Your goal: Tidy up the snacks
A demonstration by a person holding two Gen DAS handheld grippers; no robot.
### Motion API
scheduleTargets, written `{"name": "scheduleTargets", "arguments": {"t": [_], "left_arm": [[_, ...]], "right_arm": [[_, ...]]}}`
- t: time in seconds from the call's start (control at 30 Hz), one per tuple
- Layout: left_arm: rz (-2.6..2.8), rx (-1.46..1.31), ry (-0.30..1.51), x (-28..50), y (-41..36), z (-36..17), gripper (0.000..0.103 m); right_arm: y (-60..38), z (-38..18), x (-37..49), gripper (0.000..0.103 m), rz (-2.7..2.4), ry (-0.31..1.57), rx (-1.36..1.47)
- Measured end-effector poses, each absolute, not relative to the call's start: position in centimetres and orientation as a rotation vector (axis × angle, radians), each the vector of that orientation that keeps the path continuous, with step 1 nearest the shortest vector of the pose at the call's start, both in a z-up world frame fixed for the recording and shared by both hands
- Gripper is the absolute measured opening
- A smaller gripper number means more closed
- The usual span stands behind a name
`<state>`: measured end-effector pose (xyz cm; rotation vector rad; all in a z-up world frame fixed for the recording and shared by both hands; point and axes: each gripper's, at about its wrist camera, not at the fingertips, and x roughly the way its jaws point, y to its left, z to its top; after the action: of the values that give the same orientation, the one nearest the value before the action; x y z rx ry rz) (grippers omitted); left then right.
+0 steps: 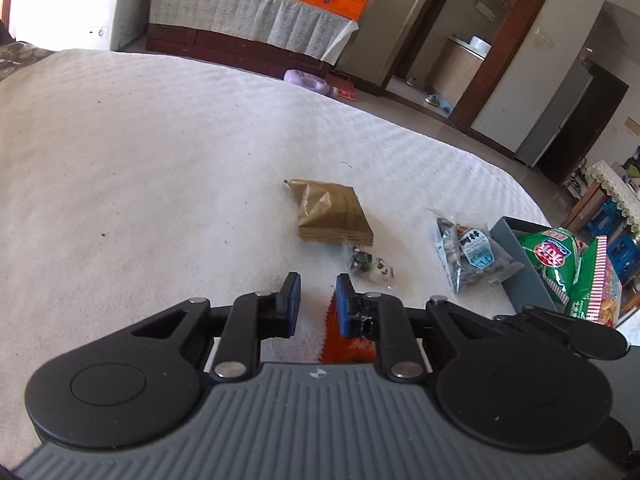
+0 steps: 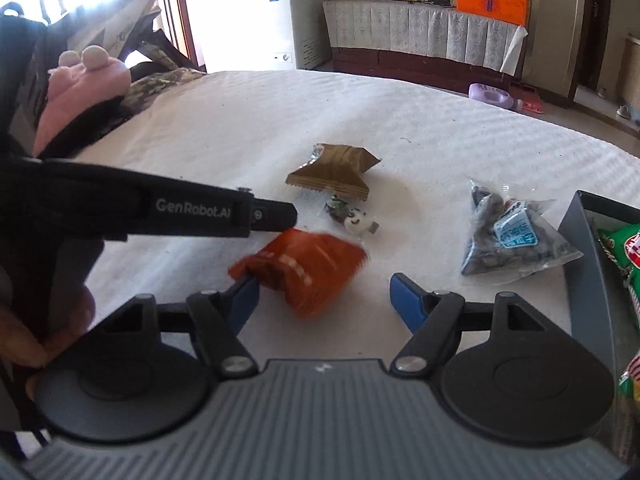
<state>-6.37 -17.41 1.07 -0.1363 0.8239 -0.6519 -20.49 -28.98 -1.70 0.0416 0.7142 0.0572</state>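
White quilted bedspread (image 1: 160, 160) beneath scattered snack packets, cloth-draped cabinet (image 1: 248, 16) behind.

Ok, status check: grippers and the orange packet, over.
Right gripper open, straddling orange packet. Left gripper nearly closed at packet's edge, grip unconfirmed. Seed bag lies between packet and grey box.

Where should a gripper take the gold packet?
The gold packet lies flat and apart from the other snacks, puffed in the middle with flat crimped ends. Probably best to come from above and pinch the near crimped edge, which lies thin enough for the fingers to close on.
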Motion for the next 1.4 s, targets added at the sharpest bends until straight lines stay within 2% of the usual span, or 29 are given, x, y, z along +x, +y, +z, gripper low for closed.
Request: {"name": "scheduleTargets", "arguments": {"t": [0.1,0.27,0.43,0.53,0.6,0.63,0.7,0.8,0.87,0.97,1.03,1.1,1.23,1.3,1.4], "left_arm": [[-0.680,-0.106,0.830,-6.7,-17.9,1.0,0.022],[-0.734,-0.093,0.845,-7.4,-18.7,0.8,0.022],[-0.728,-0.104,0.844,-7.4,-18.8,0.9,0.025],[-0.708,-0.083,0.818,-7.6,-19.5,1.1,0.037],[-0.694,-0.060,0.795,-7.8,-20.2,1.2,0.052],[-0.687,-0.047,0.783,-7.7,-20.6,1.3,0.054],[-0.681,-0.029,0.768,-7.8,-21.3,1.3,0.066],[-0.670,0.006,0.747,-7.7,-22.8,1.1,0.077],[-0.663,0.040,0.730,-7.7,-23.8,0.9,0.079],[-0.653,0.140,0.698,-8.3,-25.2,0.6,0.075],[-0.657,0.190,0.678,-8.8,-25.7,0.5,0.063],[-0.661,0.209,0.665,-8.8,-25.7,0.5,0.043],[-0.676,0.194,0.665,-8.5,-25.0,0.4,0.037],[-0.682,0.193,0.665,-8.5,-24.8,0.4,0.036],[-0.684,0.194,0.654,-8.6,-24.3,0.8,0.036]], "right_arm": [[-28.0,-1.9,-20.4,0.080,0.064,0.725,0.030],[-27.8,-2.0,-20.1,0.080,0.037,0.712,-0.022],[-28.0,-1.9,-20.3,0.076,0.059,0.738,-0.033],[-28.6,-1.7,-21.0,0.073,0.050,0.758,-0.038],[-29.2,-1.5,-21.5,0.071,0.037,0.774,-0.025],[-29.5,-1.4,-21.8,0.071,0.024,0.783,-0.017],[-30.0,-1.4,-22.4,0.071,-0.001,0.794,-0.018],[-30.6,-1.4,-23.1,0.071,-0.008,0.802,-0.017],[-30.8,-1.5,-23.4,0.072,-0.006,0.805,-0.025],[-31.0,-1.5,-23.7,0.073,0.011,0.802,-0.043],[-30.9,-1.4,-23.9,0.074,0.025,0.797,-0.079],[-30.8,-1.4,-24.1,0.074,0.039,0.792,-0.103],[-30.8,-1.3,-24.2,0.074,0.065,0.795,-0.122],[-30.8,-1.1,-24.4,0.066,0.072,0.797,-0.129],[-31.0,-0.6,-24.7,0.060,0.061,0.797,-0.121]]}}
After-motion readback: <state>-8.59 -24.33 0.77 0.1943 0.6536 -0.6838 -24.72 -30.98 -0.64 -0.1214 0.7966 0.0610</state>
